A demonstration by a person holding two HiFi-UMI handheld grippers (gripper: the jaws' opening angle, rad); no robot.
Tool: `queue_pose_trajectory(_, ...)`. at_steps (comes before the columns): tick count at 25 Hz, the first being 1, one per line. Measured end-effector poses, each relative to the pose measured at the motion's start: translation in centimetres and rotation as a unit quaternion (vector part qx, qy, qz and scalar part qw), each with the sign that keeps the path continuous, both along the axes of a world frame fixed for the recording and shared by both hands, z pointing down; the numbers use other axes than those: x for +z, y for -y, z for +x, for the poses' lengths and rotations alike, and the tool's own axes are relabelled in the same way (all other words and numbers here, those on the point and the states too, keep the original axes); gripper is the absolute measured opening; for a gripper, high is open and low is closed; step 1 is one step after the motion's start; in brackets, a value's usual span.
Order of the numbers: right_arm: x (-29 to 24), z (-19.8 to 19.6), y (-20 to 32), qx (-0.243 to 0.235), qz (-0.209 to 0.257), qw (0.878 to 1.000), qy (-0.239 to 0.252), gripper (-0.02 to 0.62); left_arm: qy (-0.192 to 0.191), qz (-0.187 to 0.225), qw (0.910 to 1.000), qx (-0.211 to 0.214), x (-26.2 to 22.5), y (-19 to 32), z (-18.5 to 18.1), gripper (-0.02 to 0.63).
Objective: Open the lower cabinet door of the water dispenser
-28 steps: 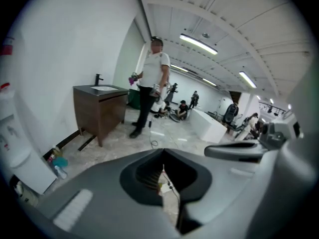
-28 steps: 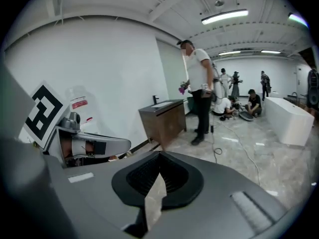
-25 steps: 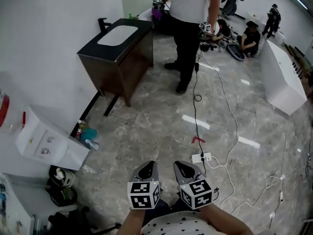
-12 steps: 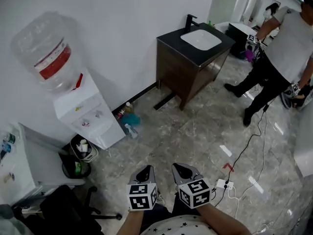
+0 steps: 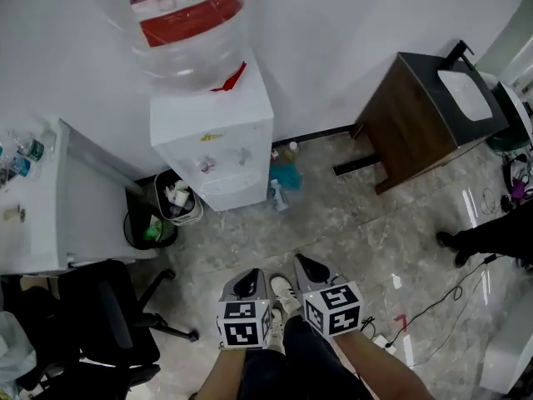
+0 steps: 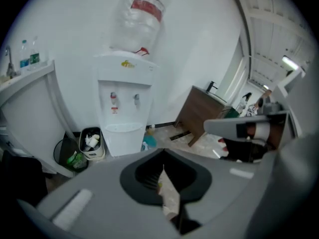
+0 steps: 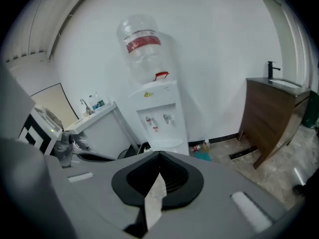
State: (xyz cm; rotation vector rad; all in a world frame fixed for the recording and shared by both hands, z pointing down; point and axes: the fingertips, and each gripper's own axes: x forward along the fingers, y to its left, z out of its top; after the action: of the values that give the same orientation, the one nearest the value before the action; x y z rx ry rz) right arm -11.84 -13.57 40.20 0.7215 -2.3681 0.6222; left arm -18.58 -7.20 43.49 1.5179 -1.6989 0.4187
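The white water dispenser (image 5: 212, 140) stands against the wall with a clear bottle (image 5: 179, 23) on top. Its taps and lower front (image 6: 122, 142) show in the left gripper view. In the right gripper view the dispenser (image 7: 158, 114) is cut off below its drip tray by the gripper body. My left gripper (image 5: 247, 283) and right gripper (image 5: 310, 269) hang side by side near the bottom of the head view, well short of the dispenser. The left gripper (image 6: 162, 172) and the right gripper (image 7: 158, 177) are both shut with nothing held.
A white bin of rubbish (image 5: 176, 200) and a black bin (image 5: 146, 227) sit left of the dispenser beside a white counter (image 5: 50, 198). A black chair (image 5: 108, 332) is at lower left. Bottles (image 5: 283, 173) lie right of the dispenser. A brown vanity (image 5: 429, 111) stands farther right.
The view has swung from the open room with people round to the wall, so the dispenser now sits straight ahead. Both grippers stayed shut and side by side.
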Motion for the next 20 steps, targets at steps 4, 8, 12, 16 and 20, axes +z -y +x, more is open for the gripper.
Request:
queue_pose_trajectory(4, 8.3, -6.0, 5.5, -0.020, -0.009, 1.000, -0.011, -0.008, -0.019, -0.027, 0.9983, -0.047, 8.1, 2.7, -4.7, 0.006)
queue_pose_trajectory(8, 19.5, -10.7, 11.4, -0.031, -0.012, 0.999, -0.037, -0.006, -0.033, -0.047, 0.9958, -0.071, 16.5, 5.2, -8.1, 0.006)
queue_pose_trajectory(12, 29.1, -14.3, 15.6, -0.063, -0.029, 0.996, -0.051, 0.107, -0.053, -0.054, 0.9928, -0.093, 23.8, 7.1, -10.4, 0.006)
queue_pose_trajectory(16, 36.1, -16.2, 18.6, -0.119, -0.004, 0.990, -0.081, 0.233, -0.065, -0.053, 0.9908, -0.106, 28.8, 8.4, -11.5, 0.006)
queue_pose_trajectory(20, 40.0, -16.8, 21.7, -0.142, 0.025, 0.985, -0.096, 0.268, -0.073, -0.057, 0.9897, -0.110, 32.0, 8.8, -11.4, 0.006)
